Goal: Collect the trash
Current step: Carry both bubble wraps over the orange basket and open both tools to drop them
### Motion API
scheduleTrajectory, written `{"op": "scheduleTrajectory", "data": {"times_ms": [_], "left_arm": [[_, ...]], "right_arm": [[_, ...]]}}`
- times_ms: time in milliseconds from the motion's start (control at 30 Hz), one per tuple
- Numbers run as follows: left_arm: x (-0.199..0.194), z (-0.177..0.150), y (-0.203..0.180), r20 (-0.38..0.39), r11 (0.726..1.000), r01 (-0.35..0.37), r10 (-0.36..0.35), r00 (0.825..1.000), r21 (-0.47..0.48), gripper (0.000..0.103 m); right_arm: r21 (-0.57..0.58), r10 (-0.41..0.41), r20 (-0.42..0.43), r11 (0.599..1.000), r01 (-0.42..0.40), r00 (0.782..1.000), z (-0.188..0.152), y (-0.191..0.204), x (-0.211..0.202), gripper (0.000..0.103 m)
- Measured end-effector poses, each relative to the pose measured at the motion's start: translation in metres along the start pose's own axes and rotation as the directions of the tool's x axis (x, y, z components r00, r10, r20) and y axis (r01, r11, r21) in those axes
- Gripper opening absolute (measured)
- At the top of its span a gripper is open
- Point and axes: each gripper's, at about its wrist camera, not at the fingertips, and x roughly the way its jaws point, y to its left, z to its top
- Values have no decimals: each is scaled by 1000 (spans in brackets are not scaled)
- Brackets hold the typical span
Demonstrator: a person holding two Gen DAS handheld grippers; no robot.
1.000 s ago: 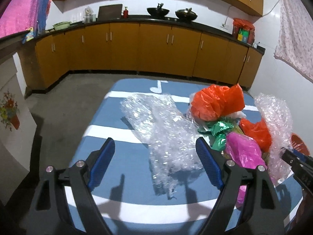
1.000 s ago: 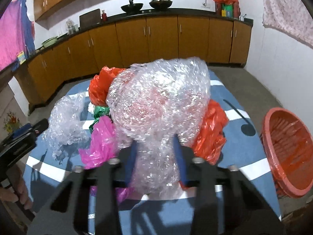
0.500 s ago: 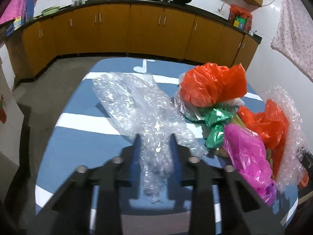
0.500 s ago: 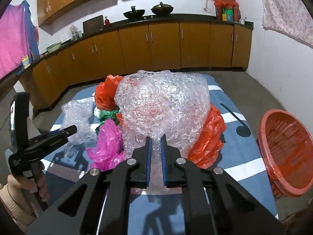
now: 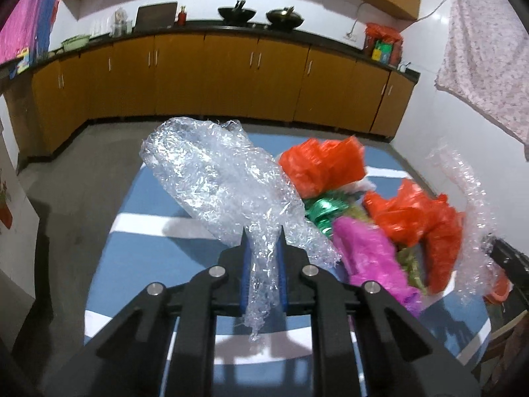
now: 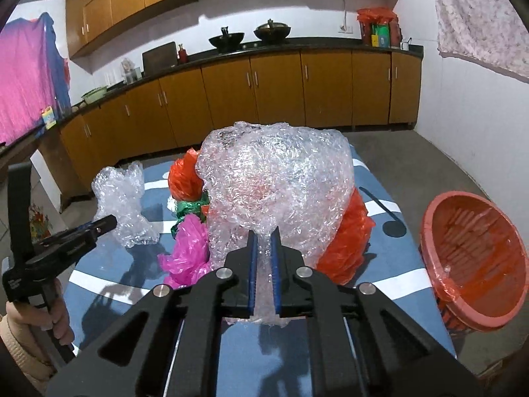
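The clear crinkled wrap [image 5: 224,182] is now rising off the blue table [image 5: 145,258], its tail caught between the blue pads of the left gripper [image 5: 263,235], whose fingers were spread wide around it a second ago, then pressing in half a second ago, and are now pinching it firmly. The bulk of that sheet is billowing ahead of and above the left fingertips, with only a ragged end dangling below them. The right gripper [image 6: 263,231] is likewise pinching the big bubble wrap bundle [image 6: 277,182], having gone from loosely straddling it to clamping it, and the bundle is standing up just ahead of its fingertips. Beyond and to the right of the left gripper, the orange bags [image 5: 320,165], the green foil [image 5: 320,211] and the pink bag [image 5: 370,254] are still lying in a heap on the table. The red basket [image 6: 469,254] is waiting off the right side of the right gripper, beside the table edge. With both pieces secured, the collecting is moving into the carrying step, and the basket is likely where both loads are heading; the light wraps could snag the heap while lifting.
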Motion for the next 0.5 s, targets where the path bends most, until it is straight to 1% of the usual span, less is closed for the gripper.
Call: {"op": "scheduleTrajectory", "data": {"times_ms": [167, 300, 500], "left_arm": [[-24, 7, -19, 41, 999, 37, -39, 998, 31, 14], [-42, 13, -38, 72, 995, 76, -80, 994, 61, 14], [-57, 17, -71, 89, 985, 131, -141, 986, 110, 14]], "right_arm": [[3, 5, 39, 1000, -5, 999, 3, -8, -17, 8], [15, -14, 69, 1000, 13, 998, 9, -19, -29, 8], [59, -89, 94, 995, 83, 992, 8, -53, -46, 8]]}}
